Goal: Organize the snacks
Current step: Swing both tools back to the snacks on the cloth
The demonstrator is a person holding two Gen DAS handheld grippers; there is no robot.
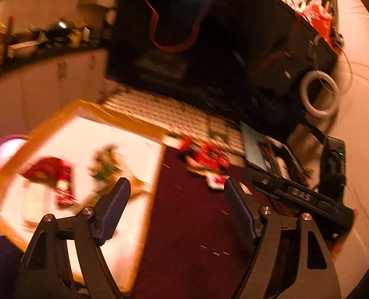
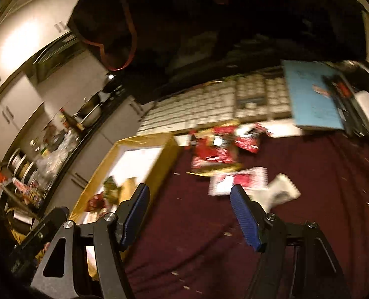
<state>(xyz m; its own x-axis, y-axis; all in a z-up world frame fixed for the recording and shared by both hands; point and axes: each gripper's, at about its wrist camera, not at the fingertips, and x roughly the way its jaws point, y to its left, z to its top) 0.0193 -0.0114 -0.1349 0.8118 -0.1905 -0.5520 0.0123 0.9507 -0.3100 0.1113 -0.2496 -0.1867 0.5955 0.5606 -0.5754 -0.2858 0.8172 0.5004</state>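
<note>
A: Both your grippers are empty. The left gripper (image 1: 177,186) has its fingers wide apart with nothing between them, and the right gripper (image 2: 189,194) is the same.

B: So which step are you on?

A: Between items, I'd judge. Some snacks (image 1: 59,182) already lie in the gold-edged box (image 1: 157,174) at the near left. More red snack packets (image 2: 214,149) sit loose on the dark red cloth (image 2: 309,199), right of the box and this side of the keyboard (image 2: 209,107). A red-and-white packet (image 2: 236,182) lies nearest your right fingers (image 2: 244,214).

B: And your next move?

A: Probably reach forward, straddle one packet and close on it. The frames are blurred, so settle the hand first.
</note>
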